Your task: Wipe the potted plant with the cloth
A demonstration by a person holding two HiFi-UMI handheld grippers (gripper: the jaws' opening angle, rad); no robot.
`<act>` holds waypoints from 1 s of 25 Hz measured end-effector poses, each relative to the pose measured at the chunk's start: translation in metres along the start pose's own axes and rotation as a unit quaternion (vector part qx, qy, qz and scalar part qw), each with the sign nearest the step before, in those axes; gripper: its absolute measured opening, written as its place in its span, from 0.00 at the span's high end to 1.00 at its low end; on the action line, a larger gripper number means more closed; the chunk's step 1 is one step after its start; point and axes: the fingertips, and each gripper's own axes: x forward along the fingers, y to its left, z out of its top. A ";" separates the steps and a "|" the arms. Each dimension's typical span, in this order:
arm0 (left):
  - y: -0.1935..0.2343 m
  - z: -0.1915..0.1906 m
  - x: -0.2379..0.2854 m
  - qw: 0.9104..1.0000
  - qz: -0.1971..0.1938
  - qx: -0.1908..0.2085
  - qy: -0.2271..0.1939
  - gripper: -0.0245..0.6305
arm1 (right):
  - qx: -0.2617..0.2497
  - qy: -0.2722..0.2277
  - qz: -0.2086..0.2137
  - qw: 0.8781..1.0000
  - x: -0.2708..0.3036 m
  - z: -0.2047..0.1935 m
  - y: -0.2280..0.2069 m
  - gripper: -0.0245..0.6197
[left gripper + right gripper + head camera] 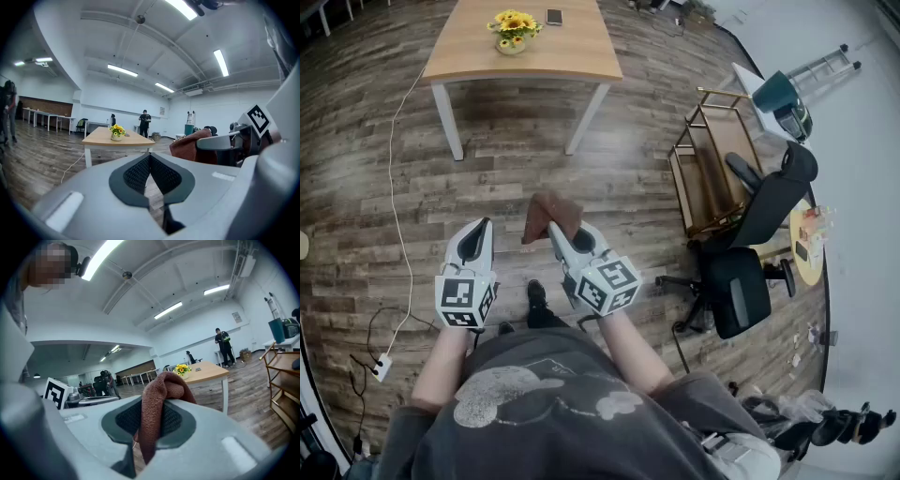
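Note:
A small potted plant [514,31] with yellow flowers stands on a light wooden table [572,52] well ahead of me; it also shows as the plant [116,132] in the left gripper view and the plant [182,370] in the right gripper view. My right gripper [553,228] is shut on a reddish-brown cloth [549,216], which bunches above the jaws as the cloth [161,399]. My left gripper [476,230] is shut with nothing between its pads [150,173]. Both grippers are held level over the floor, far short of the table.
A phone [554,17] lies on the table beside the plant. A gold-framed cart [705,173], black office chairs [741,281] and a small round table [808,246] stand at the right. A white cable [394,187] runs along the wood floor at the left. People stand far off in the room.

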 end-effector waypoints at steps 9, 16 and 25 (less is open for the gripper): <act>0.006 -0.010 -0.003 0.999 -0.007 -0.020 0.035 0.93 | -0.001 0.018 0.002 1.000 0.005 -0.013 0.011 0.88; 0.017 -0.013 0.000 0.999 0.008 -0.029 0.036 0.93 | -0.003 0.025 0.006 1.000 0.012 -0.016 0.007 0.88; 0.021 -0.012 0.022 0.998 0.028 -0.040 0.028 0.93 | 0.023 0.028 -0.017 0.999 0.025 -0.017 -0.033 0.88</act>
